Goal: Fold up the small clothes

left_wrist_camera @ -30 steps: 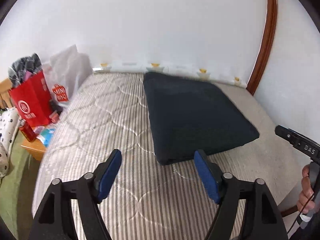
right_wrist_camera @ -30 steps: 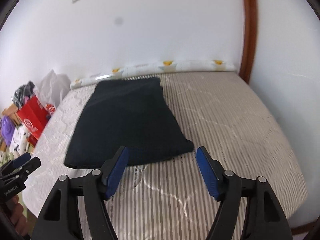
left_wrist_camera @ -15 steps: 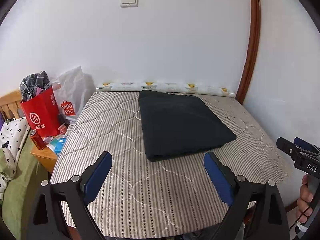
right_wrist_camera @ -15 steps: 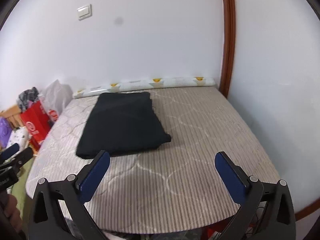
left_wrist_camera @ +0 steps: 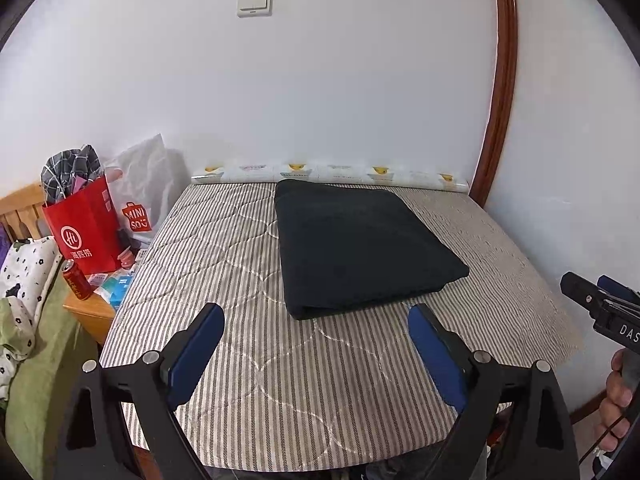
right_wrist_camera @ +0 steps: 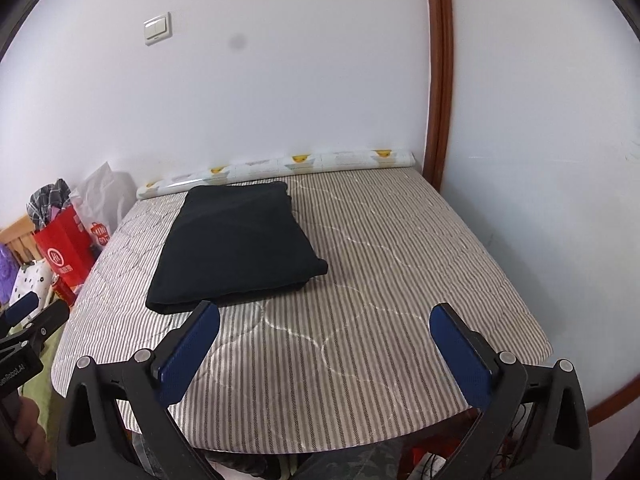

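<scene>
1. Overhead: striped, quilted grey-and-white mattress [left_wrist_camera: 224, 264] against a plain white wall [left_wrist_camera: 320, 88], brown wooden door frame [left_wrist_camera: 502, 80] alongside.
2. Folded flat at mattress middle: dark, soft rectangular garment [left_wrist_camera: 360, 248].
3. Left tool [left_wrist_camera: 316, 330] and right tool [right_wrist_camera: 325, 330]: blue pads spread apart, holding nothing.

A dark, near-black folded garment of soft, matte cloth [left_wrist_camera: 360, 246] lies flat on the grey-and-white striped quilted mattress [left_wrist_camera: 224, 264], forming a neat rectangular stack with several layers showing at its near edge. Its far end reaches almost to the rolled white printed sheet [left_wrist_camera: 328, 171] along the wall. From the right wrist view the same garment [right_wrist_camera: 236, 246] sits left of the mattress's middle, its near right corner slightly bulged; what kind of clothing it is cannot be told.
</scene>
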The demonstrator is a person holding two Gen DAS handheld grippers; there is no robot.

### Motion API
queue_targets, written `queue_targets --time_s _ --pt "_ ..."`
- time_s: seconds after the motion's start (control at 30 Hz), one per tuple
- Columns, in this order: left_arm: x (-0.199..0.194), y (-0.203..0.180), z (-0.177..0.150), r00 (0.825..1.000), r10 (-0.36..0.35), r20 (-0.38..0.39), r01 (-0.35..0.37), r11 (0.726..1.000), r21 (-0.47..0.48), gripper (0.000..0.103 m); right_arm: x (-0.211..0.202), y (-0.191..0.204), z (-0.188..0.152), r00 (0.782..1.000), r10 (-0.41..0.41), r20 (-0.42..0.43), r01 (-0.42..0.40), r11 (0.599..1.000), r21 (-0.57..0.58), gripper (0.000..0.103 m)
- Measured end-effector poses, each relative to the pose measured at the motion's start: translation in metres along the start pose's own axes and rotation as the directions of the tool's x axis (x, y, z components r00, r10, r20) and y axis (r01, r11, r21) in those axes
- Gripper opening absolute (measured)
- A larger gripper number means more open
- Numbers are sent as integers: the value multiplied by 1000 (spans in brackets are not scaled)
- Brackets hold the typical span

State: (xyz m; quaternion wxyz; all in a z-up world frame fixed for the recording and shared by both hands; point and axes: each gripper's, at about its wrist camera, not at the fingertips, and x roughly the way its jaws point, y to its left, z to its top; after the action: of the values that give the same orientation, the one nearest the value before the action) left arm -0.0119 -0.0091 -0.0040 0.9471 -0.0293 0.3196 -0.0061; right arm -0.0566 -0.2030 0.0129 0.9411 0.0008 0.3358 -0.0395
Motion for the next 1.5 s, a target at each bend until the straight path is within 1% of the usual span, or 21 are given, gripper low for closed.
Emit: queue_targets --time_s 0.37,0.57,0.93,1.5 --pt "3 0 -3 1000 -5 -10 5 1000 -5 93 -1 -6 -1 1000 -19 -3 19 1000 7 103" --pt "4 1 -4 1000 -7 -18 7 1000 -11 93 -1 -8 0 1000 -15 -4 15 1000 13 103" --pt "5 5 -2 1000 2 -21 -2 1000 -15 93 3 -2 0 1000 -19 -12 19 1000 9 103" --pt "6 6 0 1000 2 -29 -3 1000 -18 93 3 -3 1 1000 -24 -10 24 1000 4 103"
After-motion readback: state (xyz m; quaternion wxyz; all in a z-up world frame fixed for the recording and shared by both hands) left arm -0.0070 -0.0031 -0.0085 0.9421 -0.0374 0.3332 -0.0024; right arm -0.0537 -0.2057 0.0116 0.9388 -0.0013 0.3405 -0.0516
